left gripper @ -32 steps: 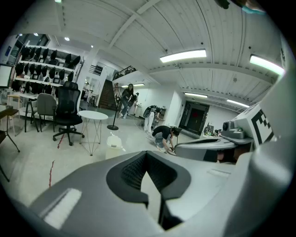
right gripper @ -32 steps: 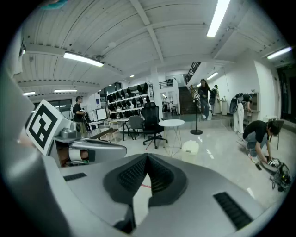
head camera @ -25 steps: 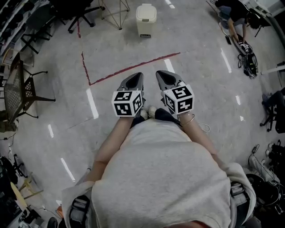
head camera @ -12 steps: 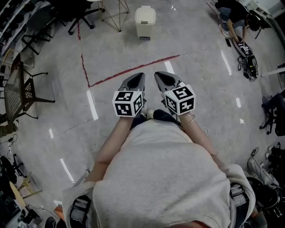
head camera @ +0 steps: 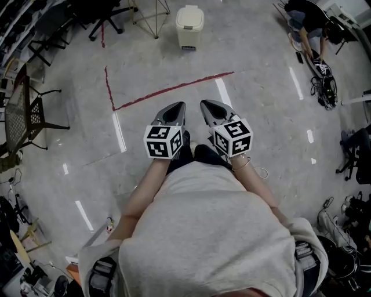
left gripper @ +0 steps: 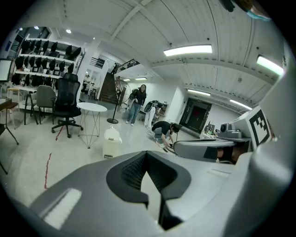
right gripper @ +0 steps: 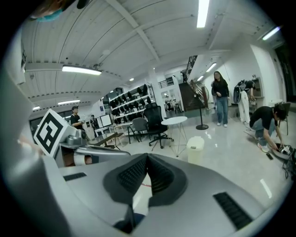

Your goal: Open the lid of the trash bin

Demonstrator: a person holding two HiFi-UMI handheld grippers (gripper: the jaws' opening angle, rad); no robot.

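Observation:
A small cream trash bin (head camera: 189,26) with its lid down stands on the grey floor far ahead, well beyond both grippers. It also shows as a pale bin (left gripper: 111,143) in the left gripper view and as a pale bin (right gripper: 195,149) in the right gripper view. My left gripper (head camera: 177,108) and right gripper (head camera: 207,105) are held side by side in front of my body, pointing toward the bin. The left gripper (left gripper: 146,152) and the right gripper (right gripper: 147,155) each have their jaws together at the tips, with nothing held.
A red tape line (head camera: 168,90) crosses the floor between me and the bin. Office chairs (head camera: 98,14) and a wire-legged table (head camera: 149,13) stand left of the bin. A black metal chair (head camera: 26,113) is at far left. A crouching person (head camera: 310,23) and cables (head camera: 324,87) are at upper right.
Both grippers have dropped slightly lower in the head view, closer to my body. My shoes no longer show between them. The bin lid stays down.

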